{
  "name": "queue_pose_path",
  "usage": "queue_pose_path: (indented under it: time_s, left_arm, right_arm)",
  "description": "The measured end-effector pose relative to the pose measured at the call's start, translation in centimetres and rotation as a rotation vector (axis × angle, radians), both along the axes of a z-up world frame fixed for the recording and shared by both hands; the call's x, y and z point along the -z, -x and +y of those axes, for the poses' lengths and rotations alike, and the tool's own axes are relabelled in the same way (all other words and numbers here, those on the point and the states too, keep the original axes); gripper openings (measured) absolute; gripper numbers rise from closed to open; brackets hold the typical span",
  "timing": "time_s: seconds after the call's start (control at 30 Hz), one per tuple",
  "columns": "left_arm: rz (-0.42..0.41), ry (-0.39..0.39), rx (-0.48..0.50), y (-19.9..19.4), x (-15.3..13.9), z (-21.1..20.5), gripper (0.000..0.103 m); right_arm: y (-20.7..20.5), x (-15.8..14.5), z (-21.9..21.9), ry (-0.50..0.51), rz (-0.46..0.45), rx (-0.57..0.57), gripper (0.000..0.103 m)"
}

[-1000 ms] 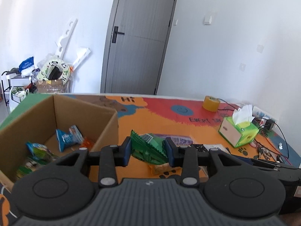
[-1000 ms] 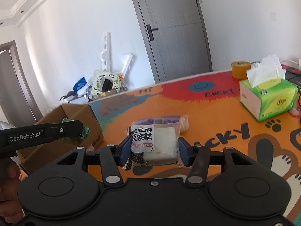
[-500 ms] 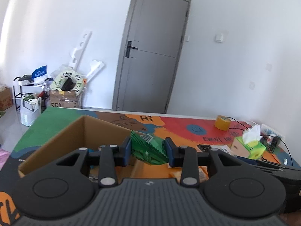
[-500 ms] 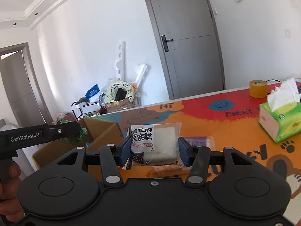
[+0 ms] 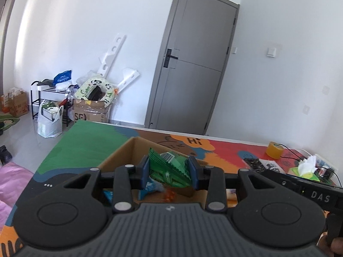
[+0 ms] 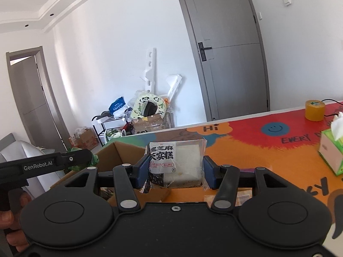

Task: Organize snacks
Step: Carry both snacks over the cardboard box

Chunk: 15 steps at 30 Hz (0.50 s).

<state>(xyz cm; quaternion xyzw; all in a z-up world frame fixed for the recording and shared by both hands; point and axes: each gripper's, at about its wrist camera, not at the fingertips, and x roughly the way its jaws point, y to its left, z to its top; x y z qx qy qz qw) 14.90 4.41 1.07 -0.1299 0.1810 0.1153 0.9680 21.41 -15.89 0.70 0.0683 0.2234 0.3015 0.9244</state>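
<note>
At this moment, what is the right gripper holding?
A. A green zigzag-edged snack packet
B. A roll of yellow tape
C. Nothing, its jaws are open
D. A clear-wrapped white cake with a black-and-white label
D: in the right wrist view the right gripper is shut on the white cake packet; the green snack packet sits in the left gripper, above the cardboard box.

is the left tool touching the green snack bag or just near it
Touching. The left wrist view shows the left tool with both blue pads pressed against the green snack bag, held above the cardboard box.
</note>
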Motion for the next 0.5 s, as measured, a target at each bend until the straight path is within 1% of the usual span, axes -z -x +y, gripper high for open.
queue_pose_path:
  time_s: [0.33, 0.5]
  left_arm:
    - [0.014, 0.028, -0.046, -0.3, 0.4, 3.0, 0.037]
    - [0.026, 0.054, -0.039, -0.8, 1.0, 4.1, 0.037]
  right_arm:
    - [-0.7, -0.7, 3.1, 0.007, -0.01, -0.046, 0.052]
    - [-0.8, -0.9, 4.7, 0.02, -0.012, -0.072, 0.052]
